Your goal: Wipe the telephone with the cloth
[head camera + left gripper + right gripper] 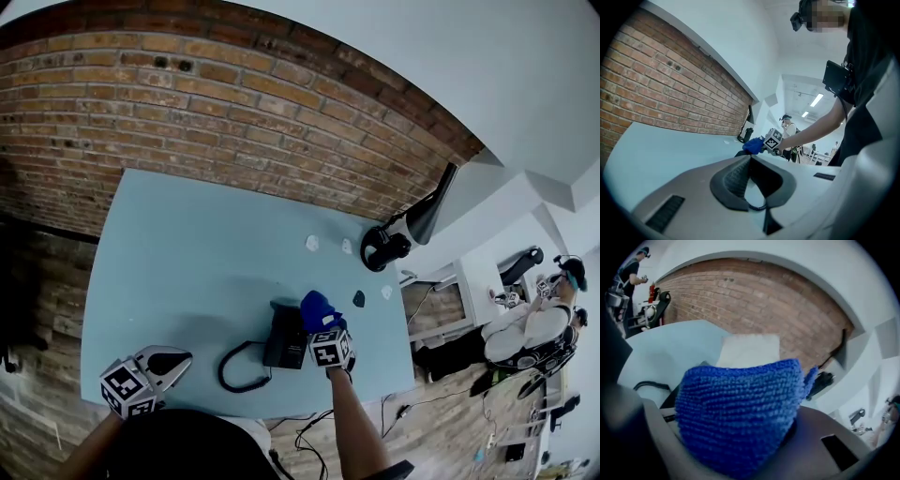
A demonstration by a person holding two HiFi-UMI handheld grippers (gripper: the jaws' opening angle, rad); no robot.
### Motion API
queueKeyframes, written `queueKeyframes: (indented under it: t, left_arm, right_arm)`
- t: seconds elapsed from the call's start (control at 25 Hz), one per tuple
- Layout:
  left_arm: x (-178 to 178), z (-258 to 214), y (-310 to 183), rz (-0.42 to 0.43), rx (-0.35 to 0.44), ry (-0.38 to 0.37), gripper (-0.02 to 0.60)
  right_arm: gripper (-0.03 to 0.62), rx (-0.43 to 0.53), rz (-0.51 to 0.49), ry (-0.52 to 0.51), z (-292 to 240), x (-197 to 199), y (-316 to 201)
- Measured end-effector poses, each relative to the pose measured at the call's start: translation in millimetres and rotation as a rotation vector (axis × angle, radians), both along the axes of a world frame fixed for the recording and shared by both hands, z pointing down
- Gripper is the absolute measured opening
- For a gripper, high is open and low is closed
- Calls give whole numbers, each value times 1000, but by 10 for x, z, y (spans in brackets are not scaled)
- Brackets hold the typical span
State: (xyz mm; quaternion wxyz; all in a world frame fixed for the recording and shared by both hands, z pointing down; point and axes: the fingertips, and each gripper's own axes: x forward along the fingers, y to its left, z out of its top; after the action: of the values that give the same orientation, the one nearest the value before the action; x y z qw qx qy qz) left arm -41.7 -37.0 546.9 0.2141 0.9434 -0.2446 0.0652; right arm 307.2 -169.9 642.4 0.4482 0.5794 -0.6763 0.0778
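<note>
A black telephone [281, 339] lies near the front edge of the light blue table [187, 262], and its coiled cord [236, 371] loops to the left. My right gripper [322, 328] is shut on a blue cloth [317, 307], which it holds over the phone's right end. In the right gripper view the blue cloth [740, 404] fills the space between the jaws and hides most of the phone. My left gripper [176, 358] hovers at the front left, apart from the phone. Its jaws meet at the tip with nothing held, also in the left gripper view [750, 159].
A black lamp-like object [398, 236] stands at the table's far right corner. Small white scraps [312, 243] and a dark one [359, 298] lie near the right edge. A brick wall [187, 103] backs the table. A person [534, 328] is off to the right.
</note>
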Motion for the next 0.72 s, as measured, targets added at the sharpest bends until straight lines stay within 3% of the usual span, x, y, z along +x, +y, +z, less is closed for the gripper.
queueKeyframes:
  t: [0.08,0.16,0.28,0.44,0.72]
  left_arm:
    - [-74,7,-39,-22,10,0,23]
    - [-161,3,-80,-48,8,5,23]
    - [-262,43,-122,-79,-8,16,23]
    - [-261,139,-90,-64,-24,9,23]
    - [-212,87,-186,-51,-13,5,23]
  right_arm:
    - [71,-93,7,-46,223,-163,46]
    - [71,-70,39,-92,227,-169,56]
    - [69,-66,11,-152,243,-143,105]
    - [69,-74,-59,-113,329,-197,245]
    - [69,-63,-49,-120,395,-260,466]
